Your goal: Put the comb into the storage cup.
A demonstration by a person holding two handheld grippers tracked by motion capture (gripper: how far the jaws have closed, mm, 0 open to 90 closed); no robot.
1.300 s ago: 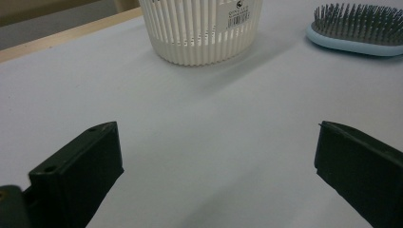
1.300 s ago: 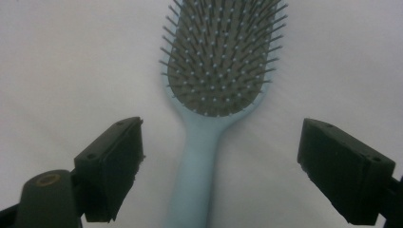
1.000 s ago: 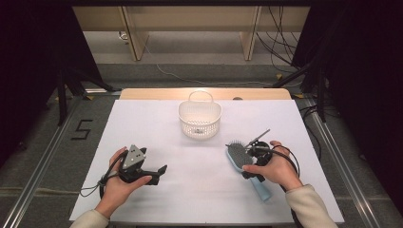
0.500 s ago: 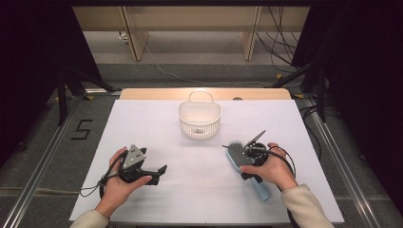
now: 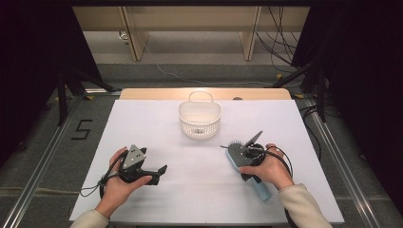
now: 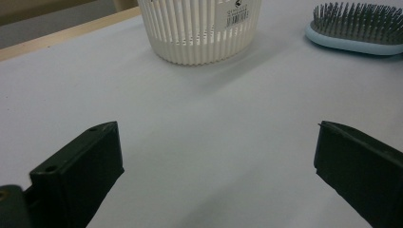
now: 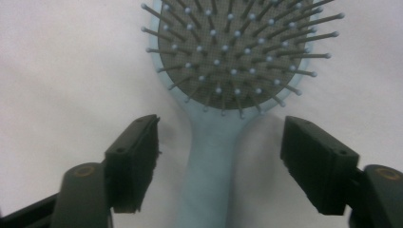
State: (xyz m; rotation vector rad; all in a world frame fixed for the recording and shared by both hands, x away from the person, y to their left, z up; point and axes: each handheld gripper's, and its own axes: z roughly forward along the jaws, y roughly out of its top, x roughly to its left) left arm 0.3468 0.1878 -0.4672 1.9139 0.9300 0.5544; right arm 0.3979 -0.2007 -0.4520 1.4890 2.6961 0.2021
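right tool (image 7: 218,156) closing astride hairbrush (image 7: 223,85) handle, w/o touching.

A white-covered worktop (image 5: 157,123) sits on grey floor (image 5: 199,71). At twelve o'clock stands pale wooden furniture (image 5: 190,23). Black cables (image 5: 280,52) trail at one o'clock. Dark curtains (image 5: 33,61) flank both sides.

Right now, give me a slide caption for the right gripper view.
Right gripper, jaws just closing, straddles the handle of a light blue hairbrush lying bristles-up on the white table, not yet gripping.
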